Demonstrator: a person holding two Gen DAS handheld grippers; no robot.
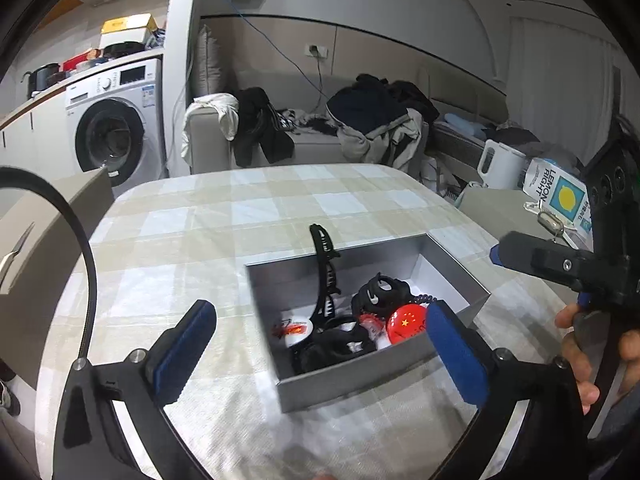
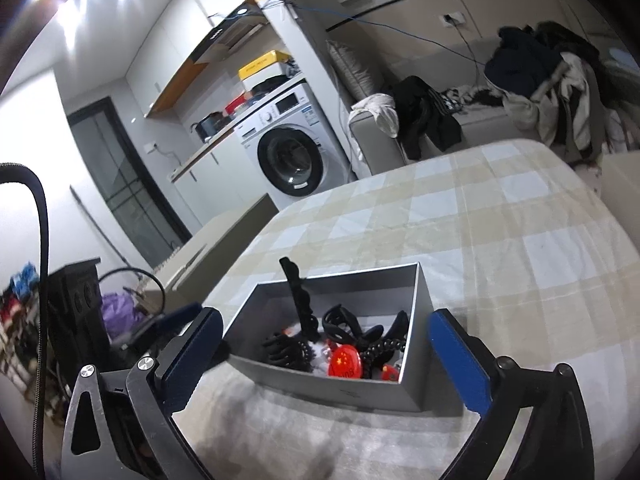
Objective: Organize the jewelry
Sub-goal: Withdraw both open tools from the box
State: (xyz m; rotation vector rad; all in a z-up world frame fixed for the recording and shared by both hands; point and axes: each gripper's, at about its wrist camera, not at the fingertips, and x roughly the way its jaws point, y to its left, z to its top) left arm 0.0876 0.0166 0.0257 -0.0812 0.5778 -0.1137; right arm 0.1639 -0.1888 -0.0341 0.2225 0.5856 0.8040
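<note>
Nearest the viewer, the left claw (image 1: 320,344) and the right claw (image 2: 326,354) both stand wide apart and empty, hovering just short of a grey box (image 1: 344,384) on the checked table (image 1: 192,220). The box already holds the accessories — a tall black hair clip (image 1: 322,276) leaning on its far wall, smaller black clips (image 2: 288,350) and a red badge (image 1: 406,322) — so sorting looks largely done. Beyond stand a washing machine (image 1: 116,124) and a clothes-strewn sofa (image 1: 312,144).

Washing machine (image 1: 114,136), clothes-strewn sofa (image 1: 312,144), white kettle (image 1: 498,166)
</note>
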